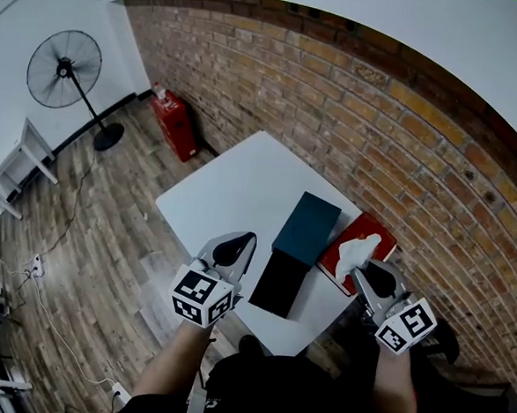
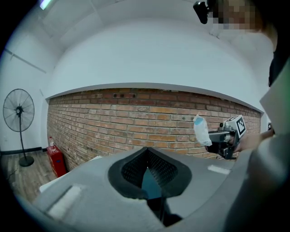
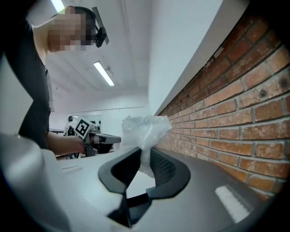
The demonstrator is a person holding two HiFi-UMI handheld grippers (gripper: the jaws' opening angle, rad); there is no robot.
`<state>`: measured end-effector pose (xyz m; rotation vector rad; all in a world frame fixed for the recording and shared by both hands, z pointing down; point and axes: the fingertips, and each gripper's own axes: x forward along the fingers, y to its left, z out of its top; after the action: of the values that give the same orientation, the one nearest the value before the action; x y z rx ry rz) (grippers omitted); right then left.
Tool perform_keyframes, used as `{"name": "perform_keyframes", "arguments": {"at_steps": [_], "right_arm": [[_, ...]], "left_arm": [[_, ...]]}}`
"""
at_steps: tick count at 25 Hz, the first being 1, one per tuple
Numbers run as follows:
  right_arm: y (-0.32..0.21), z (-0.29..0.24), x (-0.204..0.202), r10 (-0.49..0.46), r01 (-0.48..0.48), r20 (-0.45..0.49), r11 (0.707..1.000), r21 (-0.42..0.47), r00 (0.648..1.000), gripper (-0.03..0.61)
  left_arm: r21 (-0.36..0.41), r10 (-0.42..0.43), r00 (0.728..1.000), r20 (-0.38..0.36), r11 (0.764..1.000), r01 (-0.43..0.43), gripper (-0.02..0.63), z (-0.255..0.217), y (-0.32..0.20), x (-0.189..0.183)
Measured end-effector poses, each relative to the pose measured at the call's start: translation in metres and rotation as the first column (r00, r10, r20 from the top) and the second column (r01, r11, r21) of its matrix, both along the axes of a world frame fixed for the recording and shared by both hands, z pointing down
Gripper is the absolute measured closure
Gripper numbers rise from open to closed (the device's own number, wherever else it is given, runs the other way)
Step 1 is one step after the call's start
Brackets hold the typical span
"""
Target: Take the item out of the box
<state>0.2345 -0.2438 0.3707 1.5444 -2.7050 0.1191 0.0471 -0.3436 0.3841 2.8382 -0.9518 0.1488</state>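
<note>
- Right gripper (image 3: 144, 152) has its fingers clamped on a crinkly clear plastic bag (image 3: 142, 129), which puffs out past the fingertips.
- In the head view, that bag sits over a red box (image 1: 336, 255).
- Left gripper (image 2: 147, 152) has its fingertips together, with nothing pinched.
- Teal box (image 1: 307, 227) and black box (image 1: 279, 284) lie between the two grippers on the white table (image 1: 233, 191).

plastic bag (image 3: 143, 130) contents indistinct
</note>
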Motion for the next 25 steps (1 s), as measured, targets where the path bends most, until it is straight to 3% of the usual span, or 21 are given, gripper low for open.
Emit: {"name": "perform_keyframes", "arguments": {"at_steps": [10, 17, 25], "right_arm": [[0.006, -0.003, 0.018, 0.066, -0.068, 0.099, 0.998, 0.017, 0.993, 0.518], [-0.005, -0.001, 0.01, 0.045, -0.045, 0.05, 0.999, 0.017, 0.998, 0.523], [-0.01, -0.002, 0.014, 0.055, -0.055, 0.065, 0.998, 0.009, 0.996, 0.523]], "left_arm": [[0.009, -0.021, 1.0, -0.02, 1.0, 0.021, 0.614, -0.003, -0.007, -0.001], [0.006, -0.03, 0.999, -0.02, 1.0, 0.03, 0.614, -0.002, -0.011, -0.003], [0.012, -0.025, 0.999, -0.025, 1.0, 0.026, 0.614, -0.004, -0.015, -0.002]]}}
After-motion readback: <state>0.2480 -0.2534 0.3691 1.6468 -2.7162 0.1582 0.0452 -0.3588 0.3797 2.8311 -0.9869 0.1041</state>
